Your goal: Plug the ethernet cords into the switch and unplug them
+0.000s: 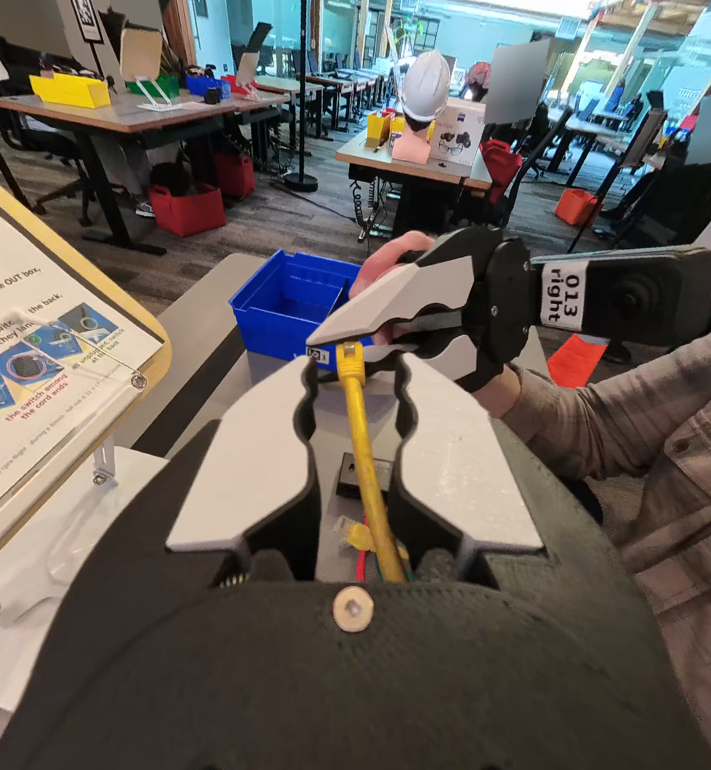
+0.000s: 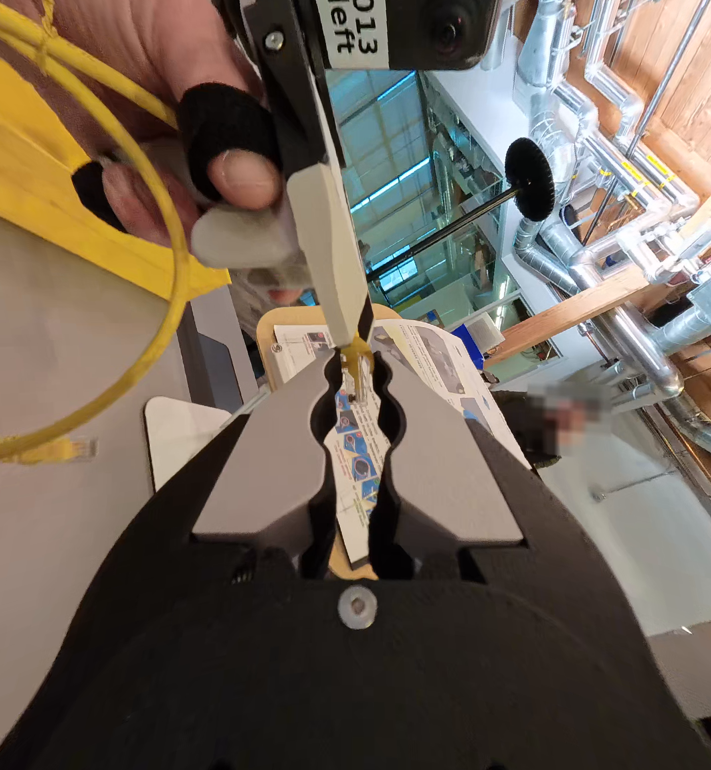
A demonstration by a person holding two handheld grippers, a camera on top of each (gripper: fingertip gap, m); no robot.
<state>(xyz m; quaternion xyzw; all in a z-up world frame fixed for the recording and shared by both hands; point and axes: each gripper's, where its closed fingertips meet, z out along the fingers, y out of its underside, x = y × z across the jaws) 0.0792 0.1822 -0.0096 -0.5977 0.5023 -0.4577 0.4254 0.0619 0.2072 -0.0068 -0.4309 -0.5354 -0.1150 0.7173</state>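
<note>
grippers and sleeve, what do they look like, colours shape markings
Both grippers, left gripper and right gripper, have black textured bodies, pale grey fingers with wavy inner edges, and a silver screw. Each carries a camera and a white label with black print. The person wears black fingerless gloves and a grey-brown plaid button sleeve.

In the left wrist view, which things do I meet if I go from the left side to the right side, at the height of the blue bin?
Instruction sheet → blue bin → yellow cord plug → right gripper → sleeve.
</note>
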